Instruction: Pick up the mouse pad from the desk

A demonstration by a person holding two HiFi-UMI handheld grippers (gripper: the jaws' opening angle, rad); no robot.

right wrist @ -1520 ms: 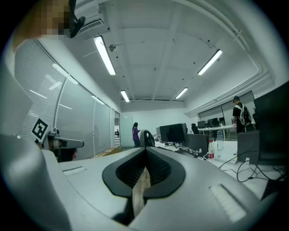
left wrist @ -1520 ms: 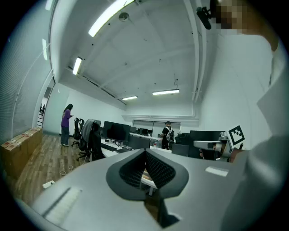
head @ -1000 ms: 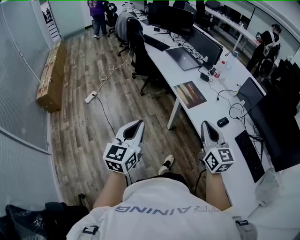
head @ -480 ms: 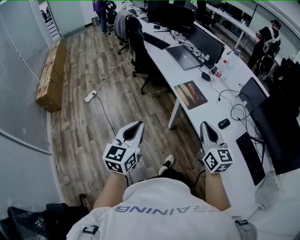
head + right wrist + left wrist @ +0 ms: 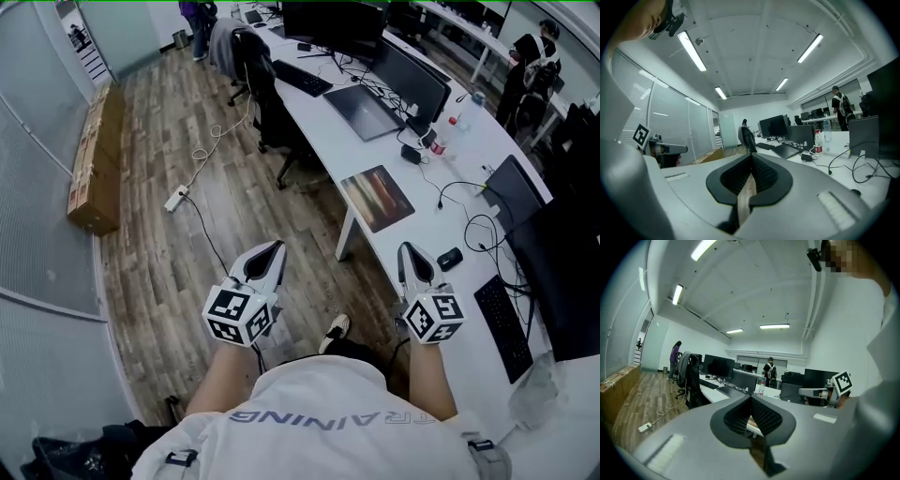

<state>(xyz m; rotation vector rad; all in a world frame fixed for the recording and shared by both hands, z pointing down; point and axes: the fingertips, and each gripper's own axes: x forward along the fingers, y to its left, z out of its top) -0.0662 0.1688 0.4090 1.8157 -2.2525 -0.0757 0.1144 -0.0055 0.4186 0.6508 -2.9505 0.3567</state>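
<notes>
The mouse pad (image 5: 378,198), a rectangle printed in orange and brown, lies flat near the front edge of the long white desk (image 5: 427,220). My left gripper (image 5: 274,249) hangs over the wooden floor, left of the desk and short of the pad. My right gripper (image 5: 409,250) is over the desk's front edge, a little nearer to me than the pad. Neither touches the pad. In the left gripper view the jaws (image 5: 751,397) meet at their tips with nothing between them, and the right gripper view shows the same of its jaws (image 5: 751,156).
On the desk are a black mouse (image 5: 449,259), a keyboard (image 5: 503,328), cables, a laptop (image 5: 364,111) and monitors. An office chair (image 5: 267,103) stands farther along. A power strip (image 5: 176,198) and cardboard boxes (image 5: 89,169) sit on the floor at left. A person (image 5: 525,66) stands far right.
The view has shifted forward along the desk, so the mouse pad now lies a little closer to both grippers. Both grippers stay shut and side by side.
</notes>
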